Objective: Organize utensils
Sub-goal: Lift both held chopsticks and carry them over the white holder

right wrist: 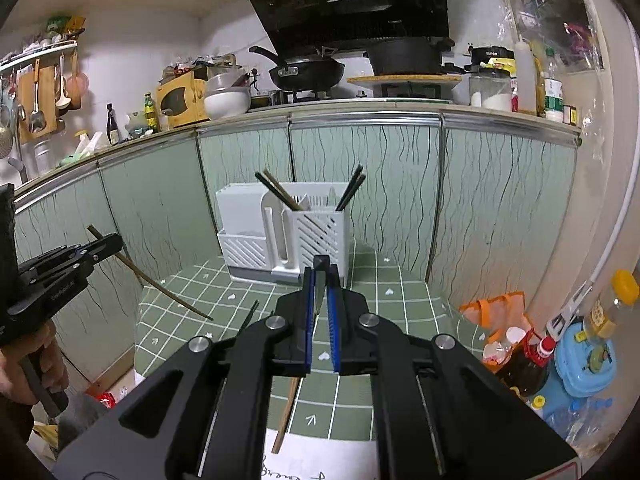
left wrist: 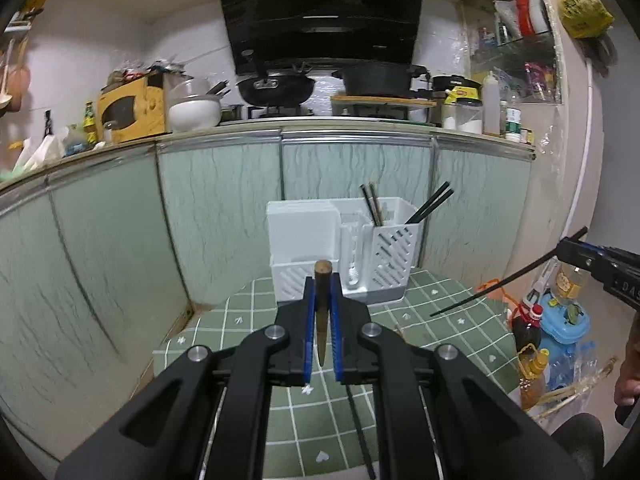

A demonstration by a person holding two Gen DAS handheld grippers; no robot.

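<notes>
left gripper squeezed tight on brown chopstick | right gripper squeezed tight on black chopstick | white holder behind, on green table

The right tongs, black with blue pads, are clamped on a thin black chopstick at centre. Beyond them, toward 12 o'clock, a white slotted plastic utensil holder stands on the green tiled tabletop, with dark chopsticks leaning in its right compartment. At 9 o'clock the left tongs, held by a hand, grip a brown wooden chopstick slanting down to the right. Another brown chopstick lies on the tabletop near 6 o'clock.
</notes>
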